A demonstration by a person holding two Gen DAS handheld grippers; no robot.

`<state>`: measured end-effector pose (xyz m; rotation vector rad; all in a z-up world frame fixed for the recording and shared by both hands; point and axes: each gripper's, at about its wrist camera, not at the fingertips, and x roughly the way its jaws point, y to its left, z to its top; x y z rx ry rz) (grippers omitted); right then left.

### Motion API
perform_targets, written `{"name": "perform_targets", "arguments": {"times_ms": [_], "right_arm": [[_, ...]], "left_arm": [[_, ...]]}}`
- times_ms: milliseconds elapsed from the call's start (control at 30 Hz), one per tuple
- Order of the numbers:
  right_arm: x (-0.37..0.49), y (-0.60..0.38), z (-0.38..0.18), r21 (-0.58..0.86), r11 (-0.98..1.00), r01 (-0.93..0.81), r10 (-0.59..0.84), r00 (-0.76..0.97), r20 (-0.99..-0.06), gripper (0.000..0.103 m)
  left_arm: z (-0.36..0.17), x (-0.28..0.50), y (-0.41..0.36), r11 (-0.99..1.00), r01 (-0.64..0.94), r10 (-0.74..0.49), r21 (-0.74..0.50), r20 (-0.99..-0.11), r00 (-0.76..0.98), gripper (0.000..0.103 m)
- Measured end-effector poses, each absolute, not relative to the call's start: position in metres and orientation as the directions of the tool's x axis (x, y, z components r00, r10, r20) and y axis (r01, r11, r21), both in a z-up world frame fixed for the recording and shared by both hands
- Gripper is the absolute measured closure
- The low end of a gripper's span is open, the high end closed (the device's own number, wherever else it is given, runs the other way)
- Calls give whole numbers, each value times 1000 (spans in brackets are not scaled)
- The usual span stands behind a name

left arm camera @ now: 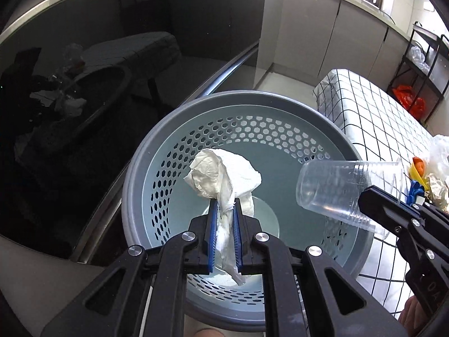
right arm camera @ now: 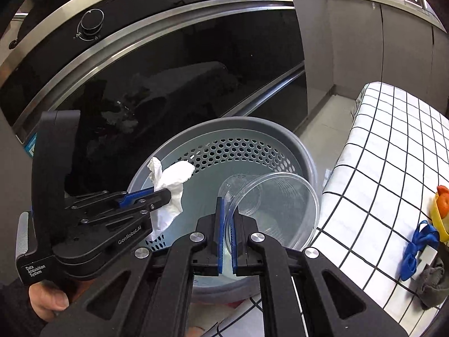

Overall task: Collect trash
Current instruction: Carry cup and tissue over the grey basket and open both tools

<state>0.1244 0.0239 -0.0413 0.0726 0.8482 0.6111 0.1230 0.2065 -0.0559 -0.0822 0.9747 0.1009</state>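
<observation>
A grey perforated waste basket (left arm camera: 179, 129) stands on the floor below both grippers; it also shows in the right wrist view (right arm camera: 297, 146). My left gripper (left arm camera: 224, 205) is shut on a crumpled white tissue (left arm camera: 224, 171) and holds it over the basket's mouth; the gripper (right arm camera: 164, 198) and tissue (right arm camera: 174, 179) show at the left of the right wrist view. My right gripper (right arm camera: 228, 210) is shut on the rim of a stack of clear plastic cups (right arm camera: 269, 202), held tilted over the basket. The cups (left arm camera: 342, 188) also show in the left wrist view.
A table with a white checked cloth (right arm camera: 387, 151) lies to the right, with a blue ribbon (right arm camera: 418, 250), a yellow and orange item (right arm camera: 440, 207) and a grey rag (right arm camera: 432, 283) on it. A black glass oven front (right arm camera: 168, 78) stands behind the basket.
</observation>
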Motion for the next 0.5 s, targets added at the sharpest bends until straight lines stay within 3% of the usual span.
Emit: {"name": "perform_targets", "arguments": {"times_ms": [333,367,400,500], "right_arm": [[125,34,-46,309,827,-471,534,483,-694,97],[125,34,-46,310,827,-469,534,484,-693,96],[125,34,-46,314,826,-468,537,483,-692,90],[125,30,-44,320,830,-457,538,502,-677,50]], "left_arm": [[-66,131,211,991,-118,11,-60,-853,521,88],[-66,131,212,991,-119,12,-59,-854,519,83],[-65,130,212,991,-119,12,-58,-854,521,73],[-63,129,214,990,-124,5,-72,-847,532,47]]}}
